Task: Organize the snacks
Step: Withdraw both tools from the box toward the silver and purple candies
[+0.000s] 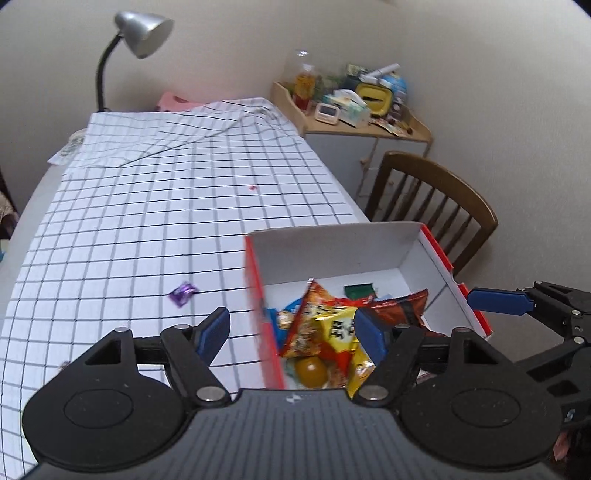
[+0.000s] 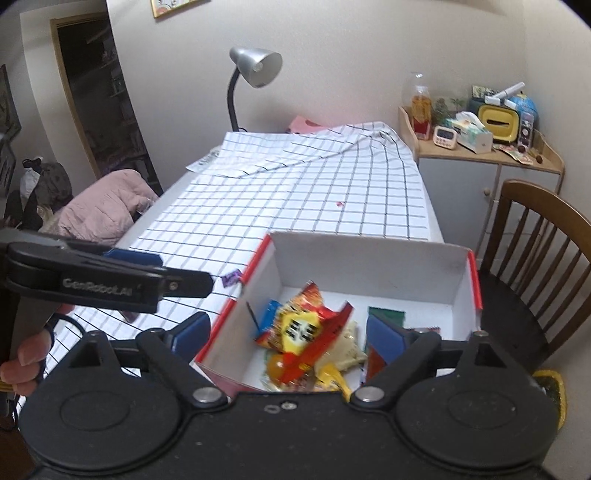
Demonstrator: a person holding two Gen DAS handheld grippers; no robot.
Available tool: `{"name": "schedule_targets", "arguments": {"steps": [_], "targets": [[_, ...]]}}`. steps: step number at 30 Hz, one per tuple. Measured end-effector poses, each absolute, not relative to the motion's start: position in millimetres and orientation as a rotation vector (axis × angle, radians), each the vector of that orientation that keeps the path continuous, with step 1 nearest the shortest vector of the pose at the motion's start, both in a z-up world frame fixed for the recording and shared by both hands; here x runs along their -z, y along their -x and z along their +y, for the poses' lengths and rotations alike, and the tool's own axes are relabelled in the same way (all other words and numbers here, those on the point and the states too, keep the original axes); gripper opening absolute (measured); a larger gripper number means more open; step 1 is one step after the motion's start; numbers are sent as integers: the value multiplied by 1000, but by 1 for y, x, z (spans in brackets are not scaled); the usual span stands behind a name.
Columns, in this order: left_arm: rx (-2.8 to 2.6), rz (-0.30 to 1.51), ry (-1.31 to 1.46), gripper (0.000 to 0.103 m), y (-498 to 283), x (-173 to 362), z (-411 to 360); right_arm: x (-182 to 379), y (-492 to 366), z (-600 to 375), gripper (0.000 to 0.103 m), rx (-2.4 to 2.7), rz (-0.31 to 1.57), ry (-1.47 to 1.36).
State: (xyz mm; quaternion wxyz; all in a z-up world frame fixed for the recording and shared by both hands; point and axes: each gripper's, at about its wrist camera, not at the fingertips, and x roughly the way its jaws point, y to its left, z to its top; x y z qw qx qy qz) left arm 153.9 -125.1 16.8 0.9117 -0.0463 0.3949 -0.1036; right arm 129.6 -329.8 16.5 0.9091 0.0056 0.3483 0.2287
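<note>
Holding both tongs over the box [image 1: 334,245], which is sitting at the table's [image 1: 155,206] near right corner, next to the chair [image 1: 436,199]. Left tongs [image 1: 291,330] are standing released, nothing between the blue pads; the box's red left wall is showing in the gap. Right tongs [image 2: 284,330] are standing wide and released too, straddling that same left wall, with the snacks below the gap and neither pad pressing on anything.

Snack pile is lying in the near part of the box: yellow-and-red packet [image 2: 301,334] on top, orange round piece [image 1: 311,370] under it, dark red bag [image 1: 400,306] to the right, green packet [image 1: 360,291] nearer the far wall. Far part of the box floor is showing bare white.

One purple candy [image 1: 183,292] is lying outside the box, on the checked cloth [image 1: 184,166] just left of the red wall, apart from it. Small red speck [image 1: 253,187] is lying mid-table.

My left hand [image 2: 24,356] is showing at the right camera's left edge, gripping the handle.

Lamp [image 1: 138,33] is standing at the table's far edge.
</note>
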Motion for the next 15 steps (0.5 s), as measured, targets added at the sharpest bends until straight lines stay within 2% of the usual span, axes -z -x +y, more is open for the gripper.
{"name": "schedule_targets", "arguments": {"steps": [6,9,15], "targets": [[153,768,135,83,-139,-25,-82,-22,-132,-305,94,-505,708,-39],[127,753,165,84,-133,-26,-59,-22,-131,-288,102,-517,698,-44],[76,738,203,90,-126,-22,-16,-17,-136,-249,103,-538,719,-46]]}}
